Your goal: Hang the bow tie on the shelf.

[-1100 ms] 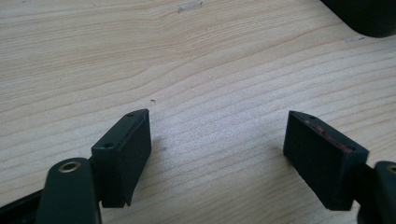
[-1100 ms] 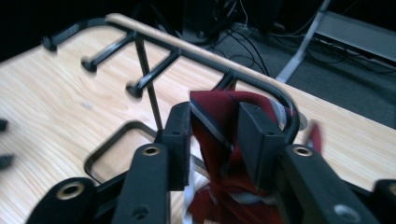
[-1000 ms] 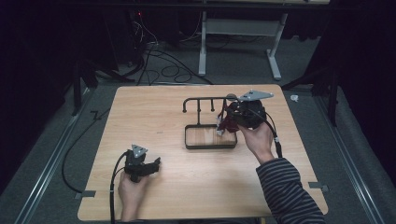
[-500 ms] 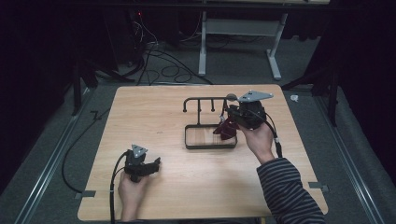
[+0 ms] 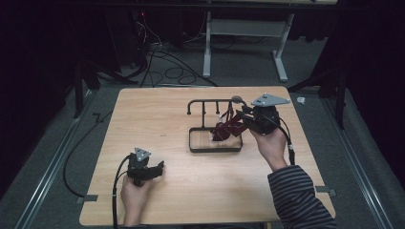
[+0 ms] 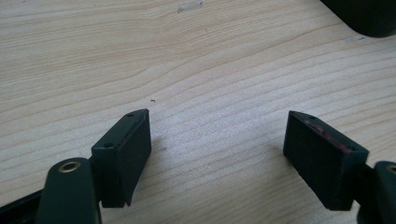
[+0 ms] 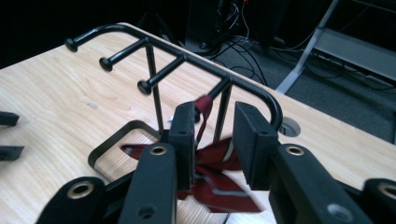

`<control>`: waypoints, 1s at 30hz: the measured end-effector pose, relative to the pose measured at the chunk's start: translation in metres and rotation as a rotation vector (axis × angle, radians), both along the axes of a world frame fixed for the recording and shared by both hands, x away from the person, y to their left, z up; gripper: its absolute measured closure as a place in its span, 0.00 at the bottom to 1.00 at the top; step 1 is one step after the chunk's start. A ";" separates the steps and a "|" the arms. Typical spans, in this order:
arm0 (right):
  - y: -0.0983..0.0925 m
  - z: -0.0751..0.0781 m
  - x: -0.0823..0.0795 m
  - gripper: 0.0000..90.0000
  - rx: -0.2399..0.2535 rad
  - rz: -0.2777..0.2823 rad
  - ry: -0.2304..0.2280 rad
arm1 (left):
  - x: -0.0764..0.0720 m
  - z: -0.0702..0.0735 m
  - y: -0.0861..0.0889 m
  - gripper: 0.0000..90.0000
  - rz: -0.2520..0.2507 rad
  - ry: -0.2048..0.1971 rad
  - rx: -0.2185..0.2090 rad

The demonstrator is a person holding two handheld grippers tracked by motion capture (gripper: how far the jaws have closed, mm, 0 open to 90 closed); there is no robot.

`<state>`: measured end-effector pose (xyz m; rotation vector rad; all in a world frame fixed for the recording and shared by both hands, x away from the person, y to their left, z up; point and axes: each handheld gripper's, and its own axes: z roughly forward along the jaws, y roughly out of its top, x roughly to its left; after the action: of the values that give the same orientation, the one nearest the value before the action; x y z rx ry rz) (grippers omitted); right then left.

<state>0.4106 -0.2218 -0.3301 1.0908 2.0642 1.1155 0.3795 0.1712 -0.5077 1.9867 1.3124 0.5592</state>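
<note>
A black metal rack [image 5: 210, 102] with several pegs stands mid-table on a rectangular tray base [image 5: 215, 150]. A dark red striped tie [image 5: 227, 129] hangs by a strap from the rack's right peg and spreads over the tray. My right gripper [image 5: 239, 112] is just right of the rack. Its jaws are open, and the strap [image 7: 204, 105] runs close along the left one; the tie's body [image 7: 224, 158] lies below. My right gripper [image 7: 212, 126] points at the rack [image 7: 187, 56]. My left gripper [image 5: 157, 168] rests open on bare wood [image 6: 217, 140] at the front left.
The wooden table [image 5: 153, 119] has bare room left of the rack and along its front. Cables and a desk frame [image 5: 243, 47] lie on the dark floor behind the far edge. A small white scrap [image 5: 300, 100] sits by the right far corner.
The red tie has dropped lower and spread out over the tray. My right gripper has shifted slightly to the right of it. The left gripper has not moved.
</note>
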 end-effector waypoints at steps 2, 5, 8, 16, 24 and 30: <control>-0.002 -0.001 -0.002 0.77 0.000 0.002 0.001 | 0.000 0.000 0.000 0.26 0.000 0.000 0.000; -0.009 -0.005 -0.009 0.74 0.003 -0.003 0.005 | 0.000 0.000 0.000 0.26 0.000 0.000 0.000; -0.016 -0.012 -0.015 0.71 0.014 -0.010 0.013 | 0.000 0.000 0.000 0.26 0.000 -0.001 0.000; -0.039 -0.042 -0.028 0.68 0.038 -0.054 0.056 | 0.000 0.000 0.000 0.26 0.000 0.000 0.001; -0.052 -0.064 -0.034 0.67 0.067 -0.090 0.095 | 0.000 0.000 0.000 0.26 0.000 0.000 0.000; -0.059 -0.077 -0.038 0.67 0.084 -0.107 0.116 | 0.000 0.000 0.000 0.26 0.000 0.000 0.001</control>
<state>0.3728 -0.2811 -0.4068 1.3195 2.0354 1.1186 0.3795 0.1711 -0.5077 1.9871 1.3122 0.5599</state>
